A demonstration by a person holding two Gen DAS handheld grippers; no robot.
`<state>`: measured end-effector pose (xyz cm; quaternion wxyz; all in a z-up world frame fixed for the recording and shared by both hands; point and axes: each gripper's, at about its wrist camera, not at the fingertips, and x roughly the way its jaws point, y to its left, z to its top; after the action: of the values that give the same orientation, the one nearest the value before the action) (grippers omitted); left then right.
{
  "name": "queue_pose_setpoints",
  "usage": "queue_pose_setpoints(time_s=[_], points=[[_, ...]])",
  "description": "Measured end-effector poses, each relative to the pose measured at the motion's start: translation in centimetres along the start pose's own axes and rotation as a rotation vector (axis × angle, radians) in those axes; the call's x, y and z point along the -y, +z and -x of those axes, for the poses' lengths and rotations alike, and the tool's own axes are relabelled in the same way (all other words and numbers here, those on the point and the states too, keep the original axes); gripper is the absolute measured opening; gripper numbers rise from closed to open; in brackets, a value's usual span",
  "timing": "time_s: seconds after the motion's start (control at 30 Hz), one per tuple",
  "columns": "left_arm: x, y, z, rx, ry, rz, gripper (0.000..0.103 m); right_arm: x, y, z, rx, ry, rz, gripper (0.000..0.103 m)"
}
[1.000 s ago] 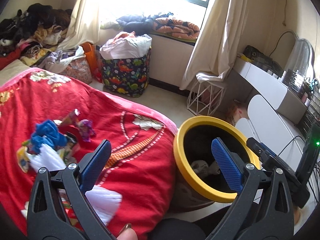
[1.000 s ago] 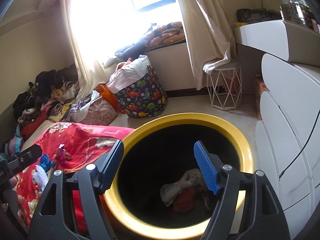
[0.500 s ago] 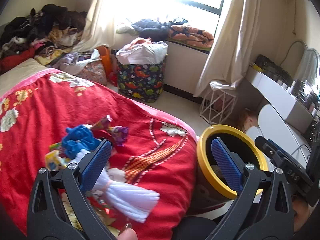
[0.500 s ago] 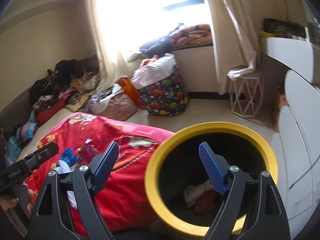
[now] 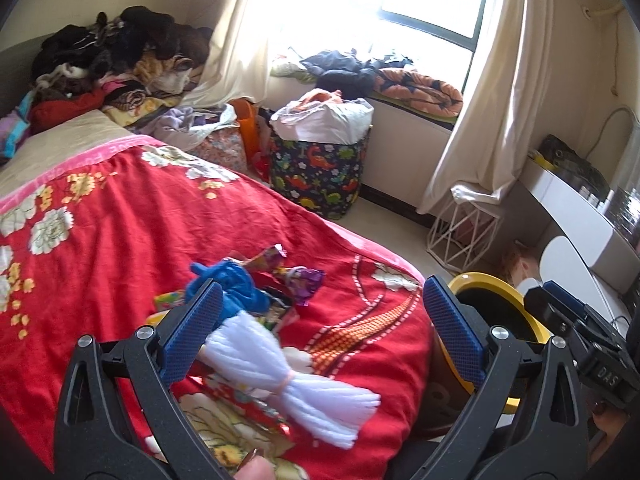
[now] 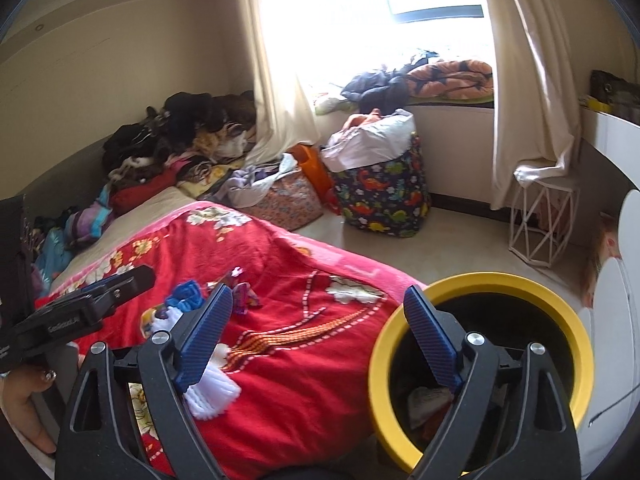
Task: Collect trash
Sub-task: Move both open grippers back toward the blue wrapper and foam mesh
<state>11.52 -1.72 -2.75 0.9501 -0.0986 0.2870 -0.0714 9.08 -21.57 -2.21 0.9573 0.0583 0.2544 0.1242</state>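
A pile of trash lies on the red blanket [image 5: 100, 232]: a white yarn bundle [image 5: 288, 376], a blue crumpled piece [image 5: 236, 292], and purple and colourful wrappers [image 5: 304, 280]. My left gripper [image 5: 320, 328] is open and empty, hovering just above the white bundle. The yellow-rimmed bin [image 6: 480, 364] stands by the bed, with trash inside [image 6: 424, 400]. My right gripper [image 6: 318, 336] is open and empty, between the bed edge and the bin; the white bundle [image 6: 208, 392] and blue piece [image 6: 186, 296] show to its left. The bin rim also shows in the left wrist view [image 5: 516, 320].
A dinosaur-print hamper [image 5: 320, 168] and a white wire stool [image 5: 464, 232] stand on the floor by the window. Clothes [image 5: 120, 48] are heaped at the bed's far end. A white desk [image 5: 576, 208] runs along the right wall.
Both grippers have swung left, away from the bin toward the bed. The left one now sits over the trash pile; the bin has slid to the right in both views.
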Motion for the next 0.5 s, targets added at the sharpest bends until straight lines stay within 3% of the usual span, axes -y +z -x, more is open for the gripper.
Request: queue_pose_setpoints(time_s=[0.5], points=[[-6.0,0.5,0.5,0.021,0.106,0.090,0.092,-3.7,-0.6,-2.7,-0.059,0.084,0.063,0.089]])
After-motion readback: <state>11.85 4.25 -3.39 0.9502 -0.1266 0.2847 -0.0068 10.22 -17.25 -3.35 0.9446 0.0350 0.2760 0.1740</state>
